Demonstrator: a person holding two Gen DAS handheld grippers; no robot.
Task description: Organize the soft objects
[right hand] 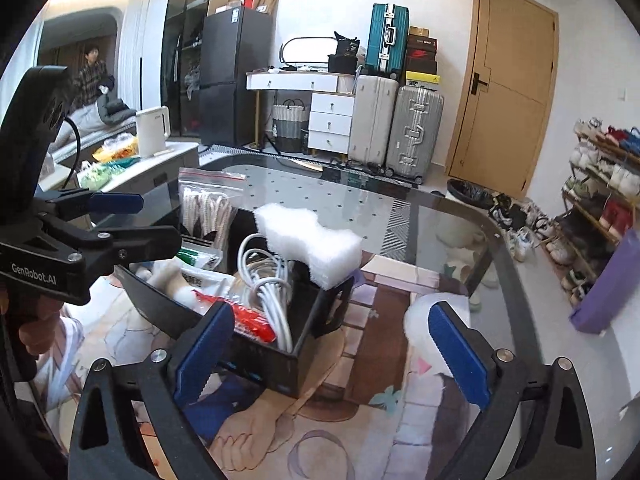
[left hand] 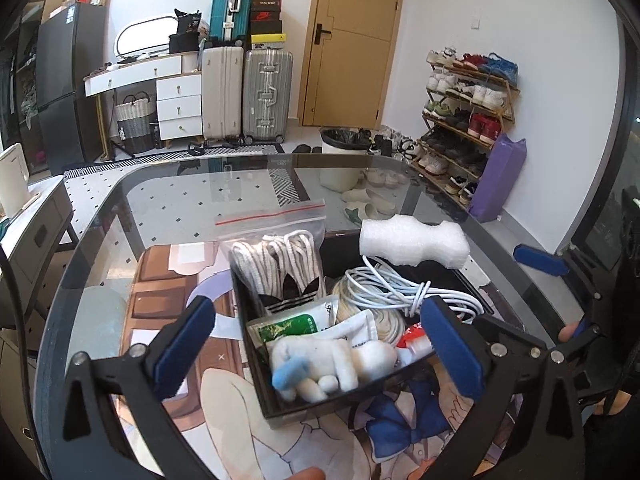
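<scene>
Lying crosswise on the black box's [right hand: 280, 364] far corner, the foam piece [right hand: 310, 246] is ahead of the spread, empty right gripper [right hand: 332, 354], the nearer one; left gripper [left hand: 320, 344] also spread.

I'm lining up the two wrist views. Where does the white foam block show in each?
Left wrist: white foam block right of centre, on the black box's far right rim.
Right wrist: foam block near centre, on that box's far corner.
Shared landmark: teal suitcase.

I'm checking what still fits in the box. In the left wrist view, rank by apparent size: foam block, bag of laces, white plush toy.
1. bag of laces
2. and 3. unsure: white plush toy and foam block look alike, and the toy is nearer the camera.
</scene>
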